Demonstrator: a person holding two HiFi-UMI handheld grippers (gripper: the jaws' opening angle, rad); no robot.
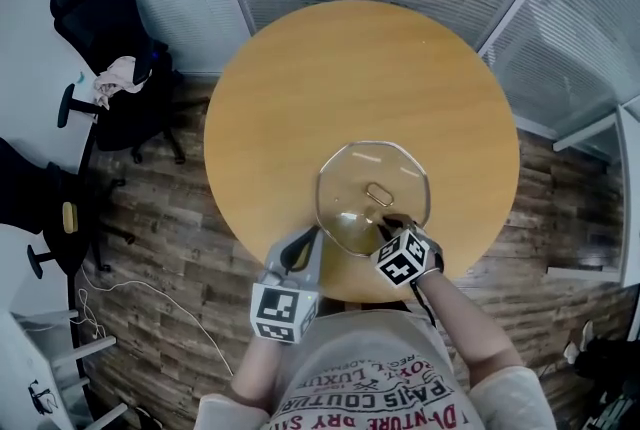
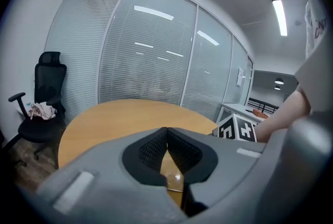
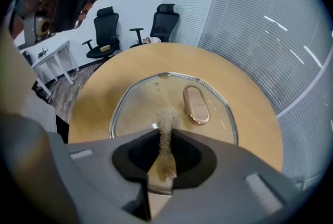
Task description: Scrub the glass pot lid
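Scrub pad hung just short of the handle.
Right gripper pinched it over the glass pot lid; left gripper, jaws pressed together, sat at its near rim.

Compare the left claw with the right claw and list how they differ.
The left claw has its jaws pressed together with nothing visible between them, while the right claw is shut on a tan fibrous scrubber. The right claw reaches over the glass lid, close to its handle; the left claw sits at the lid's near rim. Both are closed, and both are at the person's side of the lid.
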